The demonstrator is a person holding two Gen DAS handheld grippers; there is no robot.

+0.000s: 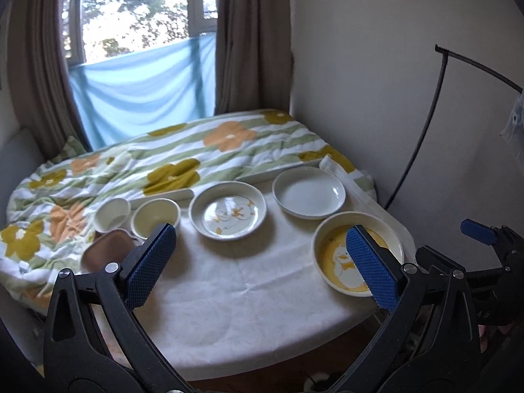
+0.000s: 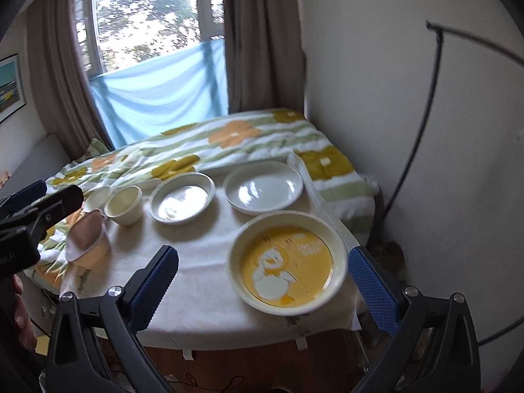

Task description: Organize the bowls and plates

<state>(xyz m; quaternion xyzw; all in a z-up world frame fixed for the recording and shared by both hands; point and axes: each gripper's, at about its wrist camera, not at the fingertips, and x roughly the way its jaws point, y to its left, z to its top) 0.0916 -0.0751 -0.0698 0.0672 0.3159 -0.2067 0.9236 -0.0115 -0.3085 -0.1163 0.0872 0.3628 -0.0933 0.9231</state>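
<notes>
Worktop (image 1: 249,281): white cloth, dishes spread out.
Yellow plate (image 2: 288,263): stiff, glazed, breakable; grip at rim.
Left gripper (image 1: 258,262), right gripper (image 2: 265,281): fingers apart, empty.

Three plates (image 1: 228,211), three bowls (image 1: 155,217)

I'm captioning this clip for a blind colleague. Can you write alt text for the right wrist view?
The open right gripper hovers over a white-clothed table, with a yellow duck plate between its jaws. Beyond sit two white plates, two small bowls and a pink bowl.
</notes>
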